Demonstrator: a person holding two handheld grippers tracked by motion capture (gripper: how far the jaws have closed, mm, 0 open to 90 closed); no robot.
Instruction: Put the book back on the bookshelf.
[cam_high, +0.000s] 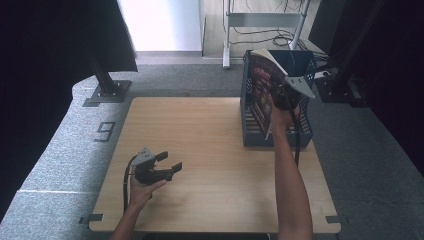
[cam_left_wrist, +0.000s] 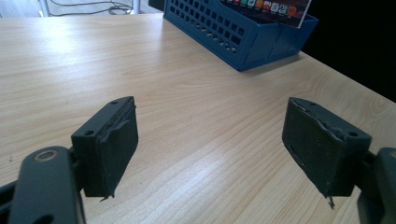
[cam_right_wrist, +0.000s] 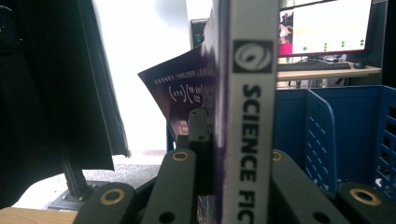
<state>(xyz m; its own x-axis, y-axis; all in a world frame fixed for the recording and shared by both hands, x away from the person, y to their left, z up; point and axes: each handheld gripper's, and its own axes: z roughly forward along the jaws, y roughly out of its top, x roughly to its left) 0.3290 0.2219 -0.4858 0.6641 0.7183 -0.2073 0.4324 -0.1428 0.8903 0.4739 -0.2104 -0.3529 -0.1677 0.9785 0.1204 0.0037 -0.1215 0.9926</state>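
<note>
Dark-purple paperback (cam_high: 262, 87), white spine reading "SCIENCE FIC", upright, tilted, over blue crate (cam_high: 305, 135) at counter's two o'clock.

The book (cam_right_wrist: 247, 121) has a white spine with black lettering and a dark purple cover carrying pale print. The file rack (cam_high: 305, 131) at far right is blue with slotted walls. The table (cam_high: 210, 150) is pale wood grain. Both grippers' jaws are black.

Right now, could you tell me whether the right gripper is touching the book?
Touching. The right gripper view shows the right gripper with its jaws pressed against both sides of the book.
</note>
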